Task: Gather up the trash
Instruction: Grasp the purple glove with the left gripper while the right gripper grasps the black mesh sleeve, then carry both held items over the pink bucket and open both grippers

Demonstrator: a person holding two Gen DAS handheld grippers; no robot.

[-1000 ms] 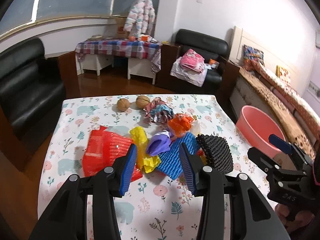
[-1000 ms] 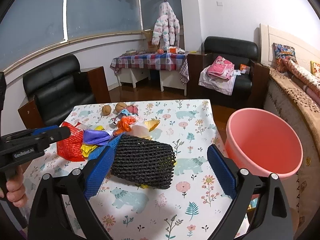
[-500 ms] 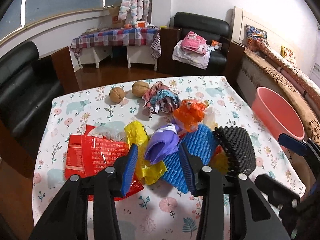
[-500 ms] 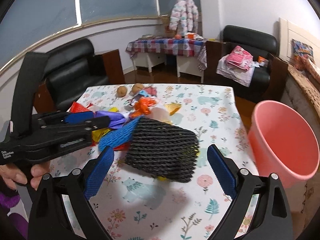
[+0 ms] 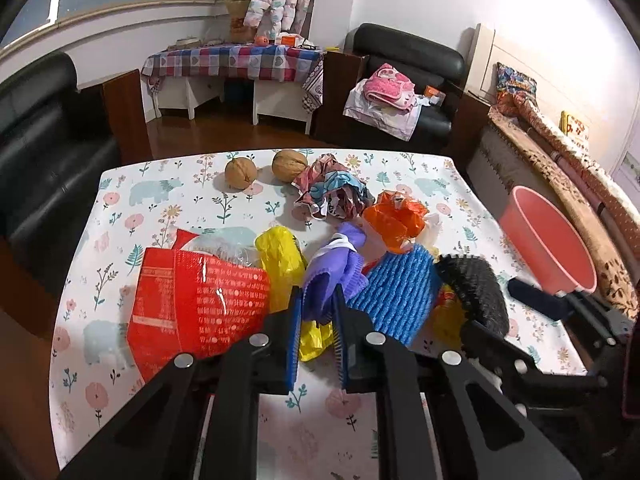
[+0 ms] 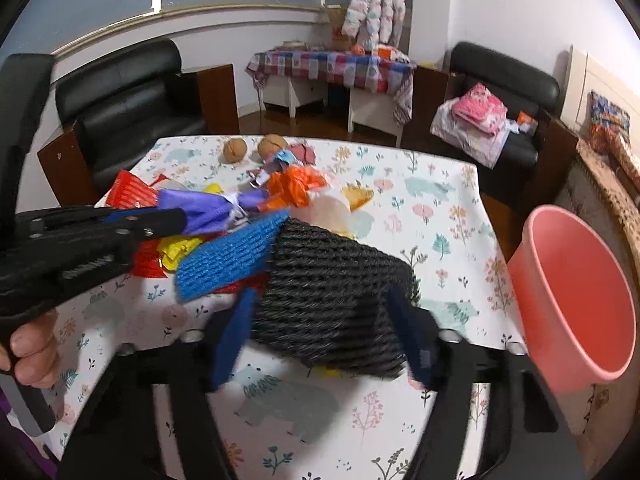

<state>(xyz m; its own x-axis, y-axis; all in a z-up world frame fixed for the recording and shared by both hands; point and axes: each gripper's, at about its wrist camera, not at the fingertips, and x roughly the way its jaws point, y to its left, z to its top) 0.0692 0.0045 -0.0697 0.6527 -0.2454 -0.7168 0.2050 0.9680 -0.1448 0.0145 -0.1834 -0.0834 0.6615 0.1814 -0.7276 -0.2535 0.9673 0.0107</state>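
Purple plastic, a crumpled purple bag, sits between the blue pads of your left gripper. Its jaws have just been closing and now they are nearly together, pinching the near edge of this bag. Around it the trash lies very close: the yellow bag touches it at 9 o'clock, the red packet lies further in the same direction, and the blue foam net presses against it at 3 o'clock. The orange bag is at 1 o'clock and the crumpled printed wrapper at 12 o'clock. Two walnuts stand behind, apart from the pile, at 11 o'clock.

Your right gripper has also just been closing. Its pads stand on both sides of the black foam net, about half open; the picture is blurred, so I cannot tell if they already press it. The blue net overlaps this black net at 10 o'clock in the right view, and your left gripper with the hand crosses at 9 o'clock. The pink basin waits at 3 o'clock, beside the edge of the table.
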